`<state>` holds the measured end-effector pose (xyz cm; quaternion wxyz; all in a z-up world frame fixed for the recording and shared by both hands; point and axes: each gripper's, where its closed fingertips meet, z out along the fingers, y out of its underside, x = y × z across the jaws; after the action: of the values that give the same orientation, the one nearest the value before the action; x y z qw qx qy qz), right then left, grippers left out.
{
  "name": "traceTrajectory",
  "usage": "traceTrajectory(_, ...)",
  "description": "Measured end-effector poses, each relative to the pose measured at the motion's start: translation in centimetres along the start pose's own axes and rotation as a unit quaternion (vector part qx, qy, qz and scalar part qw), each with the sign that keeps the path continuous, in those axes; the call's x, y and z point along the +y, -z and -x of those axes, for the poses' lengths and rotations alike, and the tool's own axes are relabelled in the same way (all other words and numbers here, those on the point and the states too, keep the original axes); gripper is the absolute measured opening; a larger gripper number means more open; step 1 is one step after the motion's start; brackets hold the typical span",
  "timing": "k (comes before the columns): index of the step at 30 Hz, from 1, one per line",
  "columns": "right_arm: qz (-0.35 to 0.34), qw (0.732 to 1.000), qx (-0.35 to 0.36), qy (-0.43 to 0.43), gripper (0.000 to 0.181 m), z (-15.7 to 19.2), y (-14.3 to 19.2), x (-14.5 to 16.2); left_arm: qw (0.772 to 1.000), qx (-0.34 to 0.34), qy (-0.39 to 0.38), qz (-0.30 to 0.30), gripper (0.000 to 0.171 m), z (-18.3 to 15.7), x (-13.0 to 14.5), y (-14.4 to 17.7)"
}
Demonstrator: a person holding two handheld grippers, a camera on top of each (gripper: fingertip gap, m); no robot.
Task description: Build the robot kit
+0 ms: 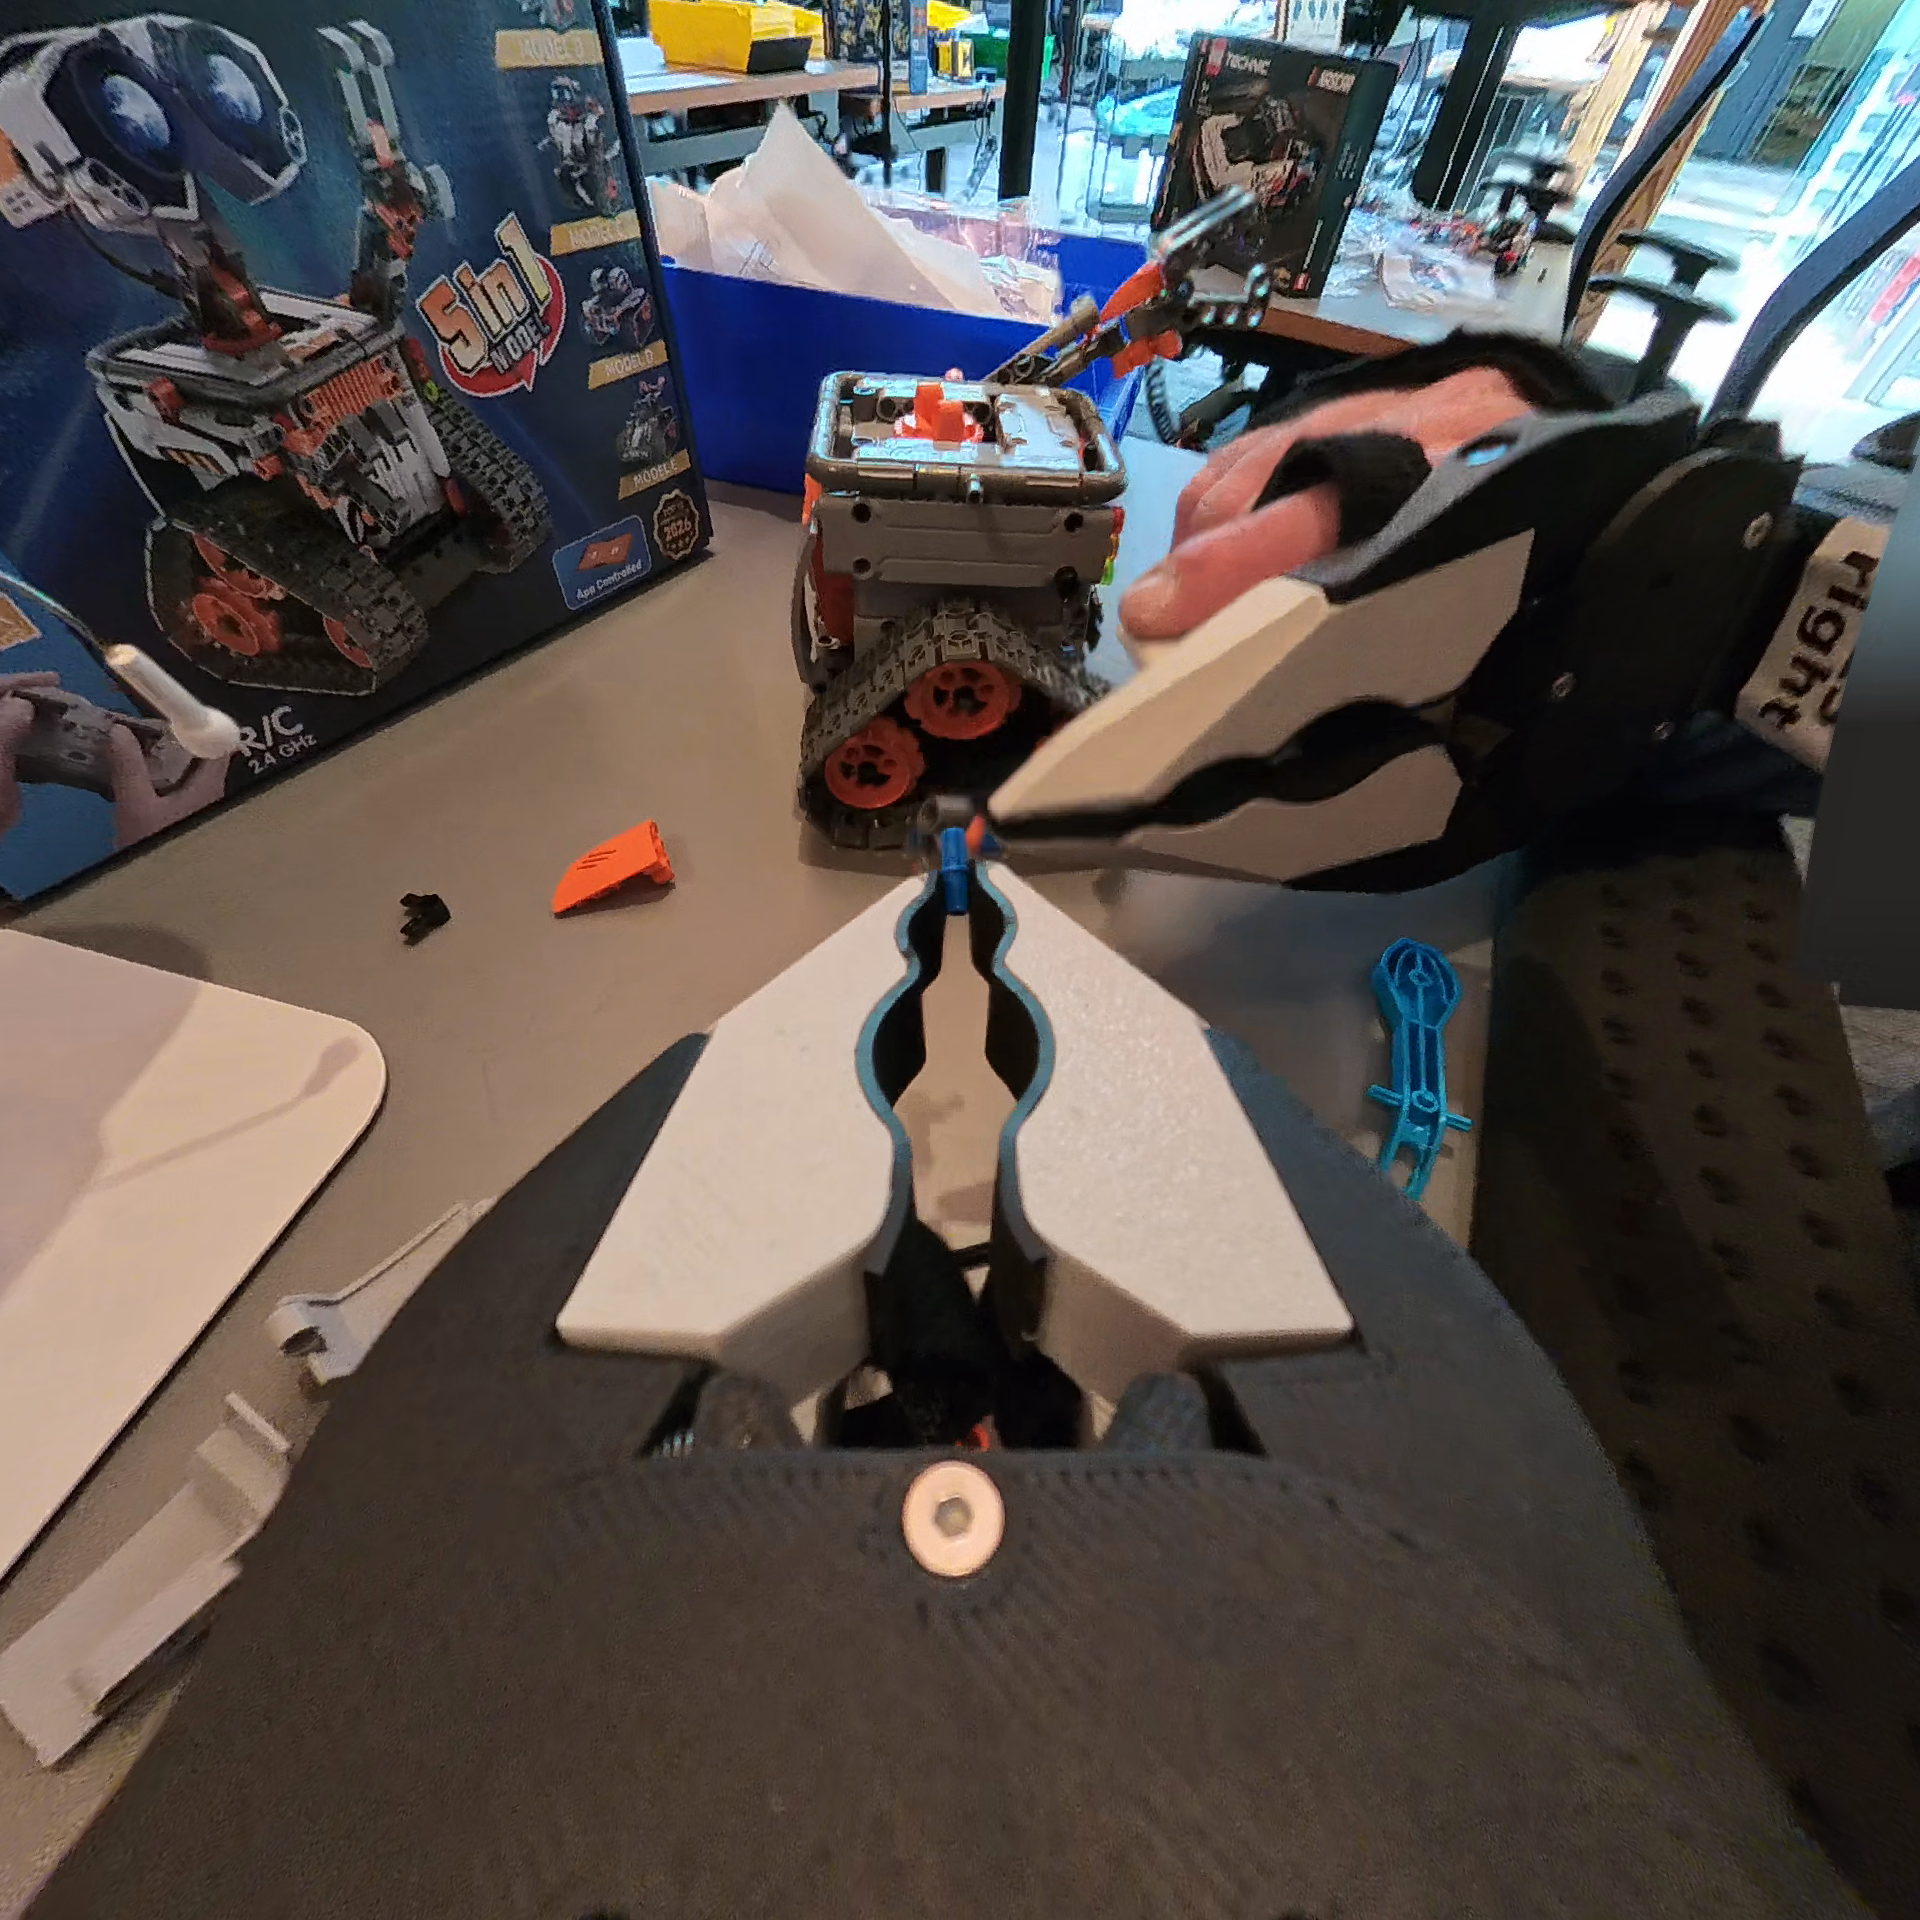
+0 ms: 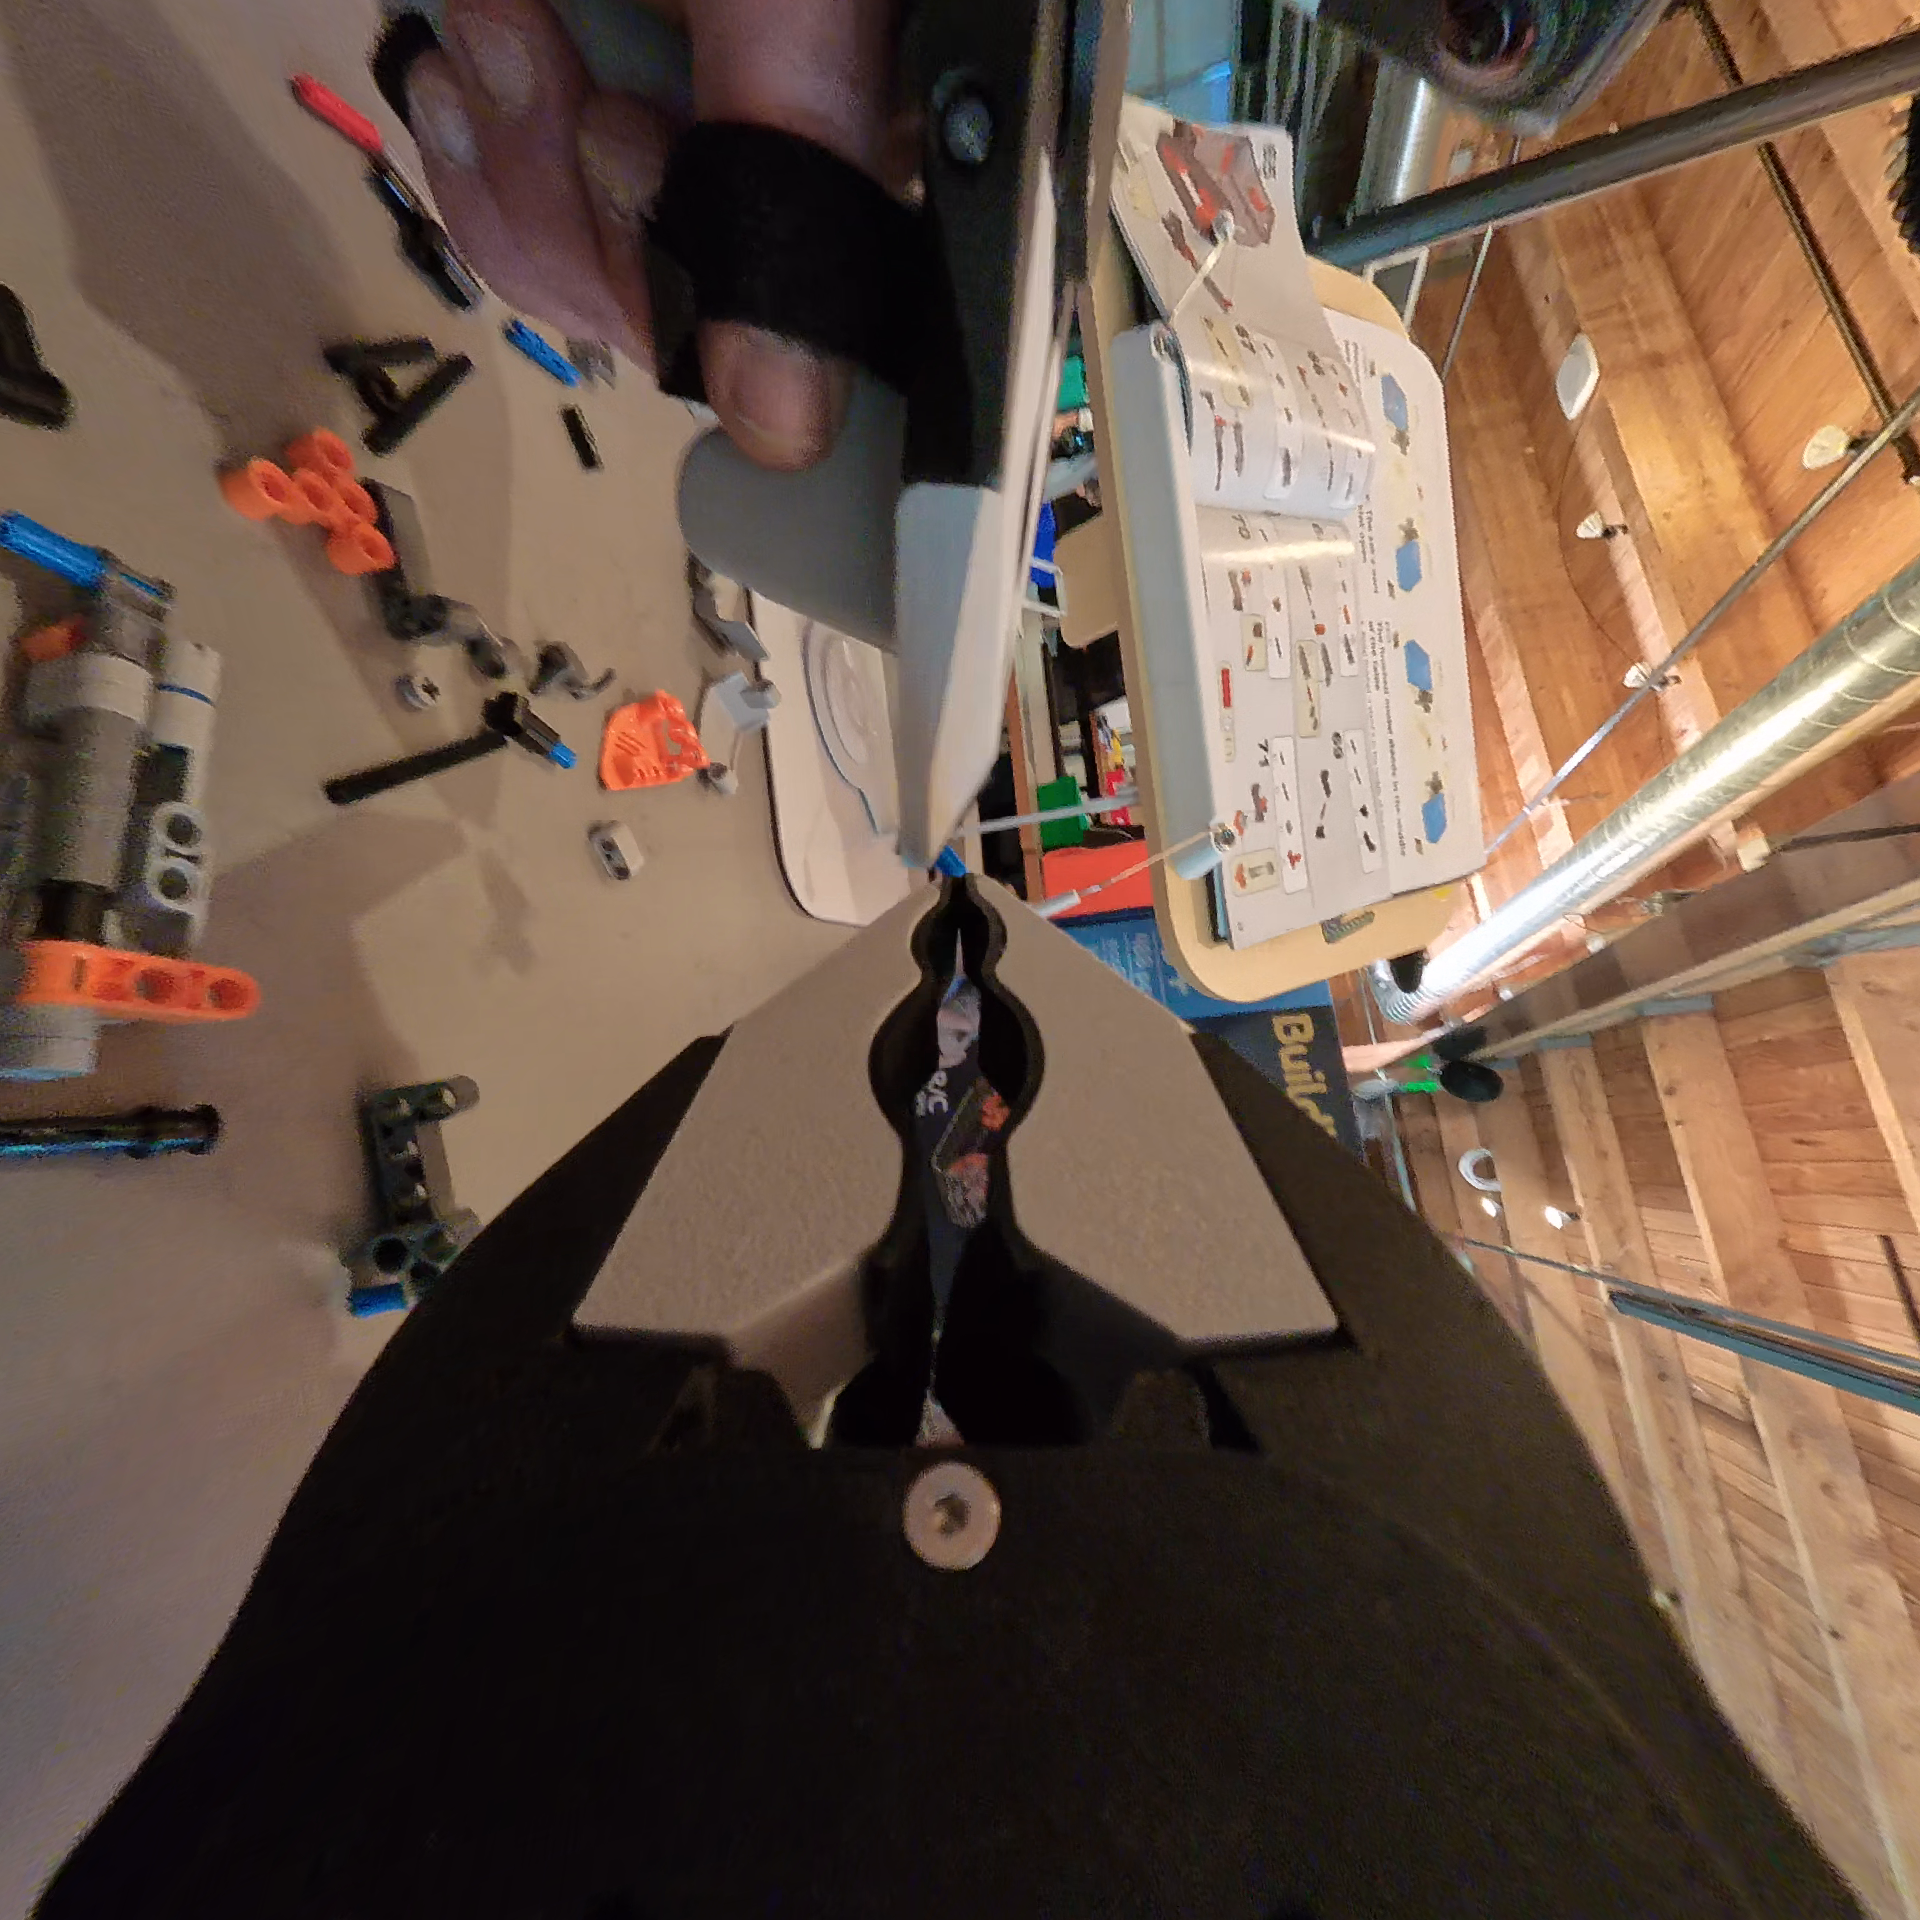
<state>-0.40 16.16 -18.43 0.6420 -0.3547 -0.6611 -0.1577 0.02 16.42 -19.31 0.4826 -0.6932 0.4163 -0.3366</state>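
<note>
My left gripper (image 1: 954, 883) is shut on a small blue pin (image 1: 954, 881) and holds it upright above the grey table, just in front of a tracked grey and orange brick robot (image 1: 956, 582). My right gripper (image 1: 992, 821) comes in from the right with its jaws closed. Its tips meet a tiny grey and orange piece (image 1: 961, 816) on the pin's top end. In the right wrist view my right gripper (image 2: 961, 888) is shut tip to tip against the left gripper (image 2: 925, 847), with the blue pin (image 2: 948, 860) between them. A hand holds each gripper.
A large kit box (image 1: 312, 416) and a blue bin (image 1: 831, 343) stand behind. An orange wedge (image 1: 613, 854), a black bit (image 1: 424, 916), a blue tool (image 1: 1413, 1049) and a white tray (image 1: 135, 1143) lie nearby. Loose parts (image 2: 416, 623), a sub-assembly (image 2: 94, 779) and a booklet (image 2: 1299, 623) also show. Less than 4 cm separates the two grippers' tips.
</note>
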Motion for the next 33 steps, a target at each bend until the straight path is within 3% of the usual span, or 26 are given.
traceTrajectory(6, -0.025, 0.993, -0.047, -0.109, 0.0, -0.3, 0.4, 0.4, 1.0, 0.003, -0.002, 0.018, 0.002, 0.3, 0.5, 0.1)
traceTrajectory(8, -0.037, 0.975, -0.096, -0.195, 0.0, -0.6, 0.9, 1.1, 1.0, 0.0, -0.015, 0.026, 0.002, 0.3, 0.7, 0.1)
traceTrajectory(14, -0.034, 0.93, -0.151, -0.333, 0.0, -3.9, 4.4, 3.5, 0.998, -0.02, -0.039, 0.041, 0.002, 0.9, 0.8, 0.4)
traceTrajectory(18, 0.04, 0.912, -0.167, -0.373, 0.01, -3.9, 5.8, 6.2, 0.997, -0.019, -0.046, 0.053, 0.002, 0.9, 1.1, 0.3)
traceTrajectory(25, 0.189, 0.88, -0.265, -0.345, 0.021, 2.9, 4.5, 6.8, 0.991, -0.038, -0.092, 0.084, 0.002, 1.4, 1.8, 0.1)
traceTrajectory(30, 0.295, 0.868, -0.247, -0.313, 0.025, 6.0, 1.7, 8.4, 0.985, -0.056, -0.125, 0.103, 0.002, 3.2, 2.4, 0.7)
traceTrajectory(33, 0.353, 0.863, -0.208, -0.296, 0.026, 6.1, 0.8, 10.2, 0.987, -0.051, -0.117, 0.101, 0.002, 3.6, 2.7, 1.0)
